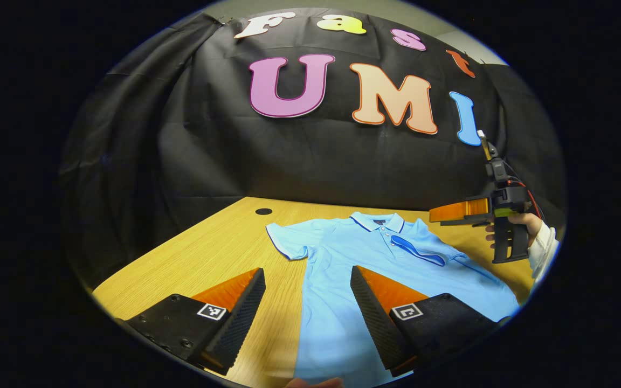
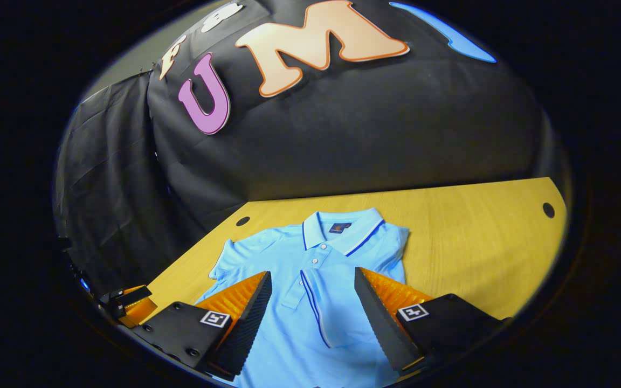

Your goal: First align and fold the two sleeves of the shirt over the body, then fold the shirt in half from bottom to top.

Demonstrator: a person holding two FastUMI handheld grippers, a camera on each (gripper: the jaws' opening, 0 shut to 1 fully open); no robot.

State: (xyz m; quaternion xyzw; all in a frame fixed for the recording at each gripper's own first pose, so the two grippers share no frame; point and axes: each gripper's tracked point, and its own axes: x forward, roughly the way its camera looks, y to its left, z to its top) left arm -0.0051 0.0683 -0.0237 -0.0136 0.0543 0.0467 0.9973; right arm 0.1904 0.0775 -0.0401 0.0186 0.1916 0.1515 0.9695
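Observation:
A light blue polo shirt [image 1: 343, 258] lies flat, collar away from me, on the wooden table [image 1: 224, 248]. Its right-hand sleeve [image 1: 417, 251] is folded over the chest, dark trim showing; in the right gripper view that folded sleeve [image 2: 315, 304] runs down the front. The other sleeve [image 1: 288, 240] lies spread out on the wood. My left gripper [image 1: 308, 277] hovers open above the shirt's lower left side, nothing between its fingers. My right gripper [image 2: 313, 280] stands open over the shirt [image 2: 310, 258] body, also empty. A hand holds the right gripper [image 1: 440, 215] raised beside the collar.
The table has round cable holes [image 1: 263, 211] near its back corners, another hole [image 2: 548, 209] at the far right. Bare wood [image 2: 477, 248] stretches to the right of the shirt. The left gripper [image 2: 127, 302] sits low at the table's left edge.

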